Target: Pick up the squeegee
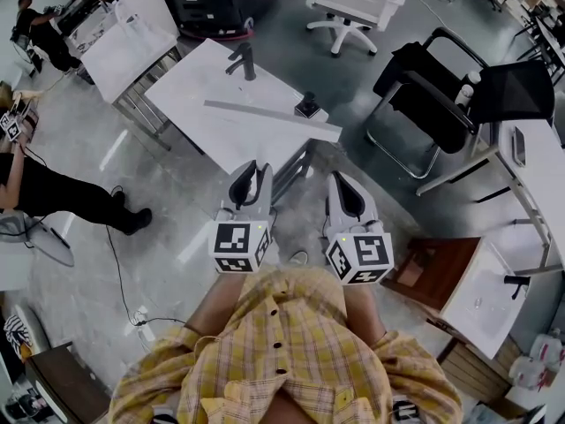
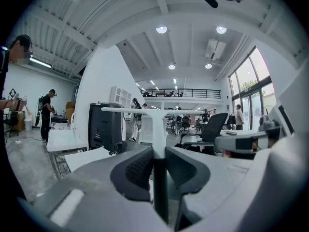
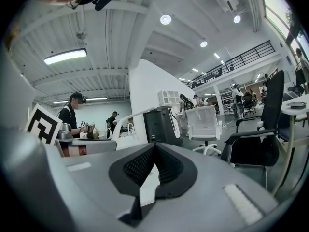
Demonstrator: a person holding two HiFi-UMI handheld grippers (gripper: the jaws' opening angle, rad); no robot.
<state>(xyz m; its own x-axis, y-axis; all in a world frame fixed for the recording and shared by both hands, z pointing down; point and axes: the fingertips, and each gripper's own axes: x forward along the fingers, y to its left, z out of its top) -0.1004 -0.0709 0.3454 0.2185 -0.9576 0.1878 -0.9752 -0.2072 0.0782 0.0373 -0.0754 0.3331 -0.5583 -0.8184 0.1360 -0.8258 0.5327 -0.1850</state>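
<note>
left tongs (image 2: 159, 164) clamped the white squeegee (image 2: 159, 124) handle; right tongs (image 3: 153, 151) sat closed, empty; marker cubes (image 1: 239, 246) bore black squares.

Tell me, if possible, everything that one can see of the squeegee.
The squeegee is T-shaped and looks like pale plastic: a long, thin bar across the far end of a narrow handle, white near the bar, dark nearer the jaws. The left tool is shut on the handle, pads pressing from both sides; the handle runs forward from it. In the head view the bar lies across, above the white table; whether they touch is unclear.
</note>
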